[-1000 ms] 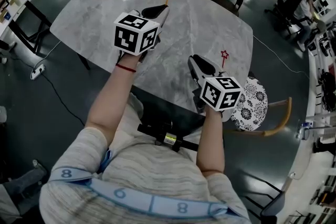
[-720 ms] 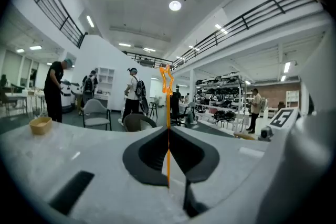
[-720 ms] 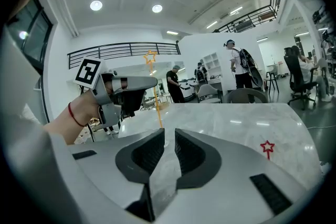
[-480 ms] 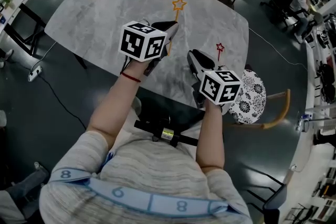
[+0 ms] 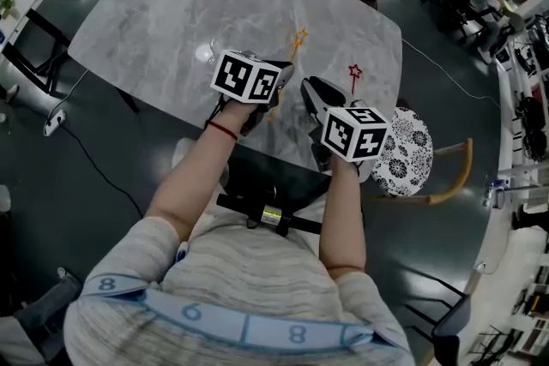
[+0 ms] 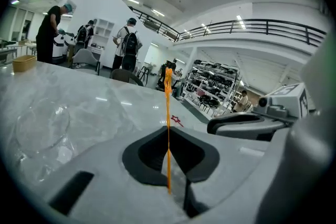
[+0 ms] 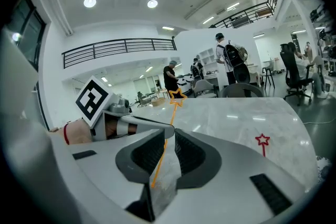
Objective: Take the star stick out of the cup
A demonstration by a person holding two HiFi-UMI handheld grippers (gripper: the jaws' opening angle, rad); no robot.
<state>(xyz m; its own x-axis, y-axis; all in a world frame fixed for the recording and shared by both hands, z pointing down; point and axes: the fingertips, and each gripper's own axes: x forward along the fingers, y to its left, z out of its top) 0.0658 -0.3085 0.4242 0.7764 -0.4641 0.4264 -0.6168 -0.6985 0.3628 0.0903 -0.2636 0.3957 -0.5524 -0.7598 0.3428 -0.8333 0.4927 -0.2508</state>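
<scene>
As your left gripper [image 6: 169, 132] pinches the orange star stick [image 6: 168, 105], jaws pressed tight on its shaft, your right gripper [image 7: 170, 136] squeezes the clear cup [image 7: 164, 178]. The stick's lower end appears to reach into that cup. A red star stick [image 5: 353, 75] lies on the marble table [image 5: 171, 13] nearby.

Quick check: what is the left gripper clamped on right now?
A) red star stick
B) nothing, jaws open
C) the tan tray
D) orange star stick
D: the left gripper view shows the left gripper with its jaws shut on the orange star stick, while the red star stick lies on the table.
</scene>
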